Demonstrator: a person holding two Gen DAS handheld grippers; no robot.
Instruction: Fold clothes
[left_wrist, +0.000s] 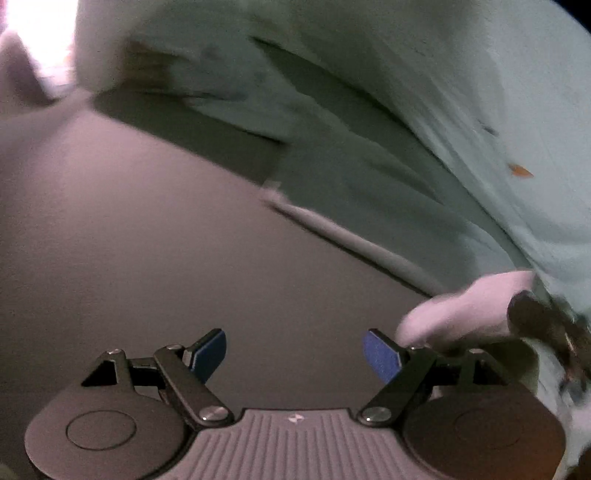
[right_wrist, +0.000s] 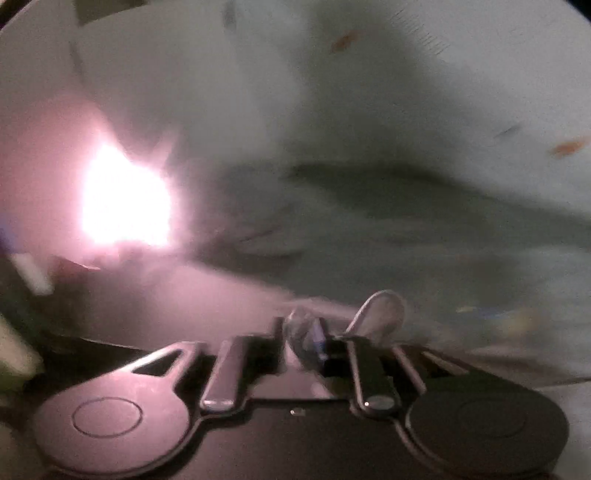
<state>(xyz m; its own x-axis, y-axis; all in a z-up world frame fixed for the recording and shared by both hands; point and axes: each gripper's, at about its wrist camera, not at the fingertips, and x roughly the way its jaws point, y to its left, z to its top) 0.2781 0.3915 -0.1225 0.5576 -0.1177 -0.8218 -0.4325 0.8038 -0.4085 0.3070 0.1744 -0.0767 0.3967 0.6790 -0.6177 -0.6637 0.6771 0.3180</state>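
Note:
A pale mint-green garment (left_wrist: 424, 110) with small orange specks hangs lifted over a grey table, its hem (left_wrist: 343, 240) running diagonally. My left gripper (left_wrist: 295, 354) is open, its blue pads (left_wrist: 380, 354) apart over bare table with nothing between them. At the lower right of the left wrist view, a gloved hand (left_wrist: 465, 306) holds the other gripper at the cloth's corner. In the blurred right wrist view the same garment (right_wrist: 406, 147) fills the frame, and my right gripper (right_wrist: 310, 339) is shut on a bunched fold of its fabric.
The grey table (left_wrist: 147, 240) stretches out left of the garment. A bright light glare (right_wrist: 125, 195) washes out the left of the right wrist view. Both views are smeared by motion.

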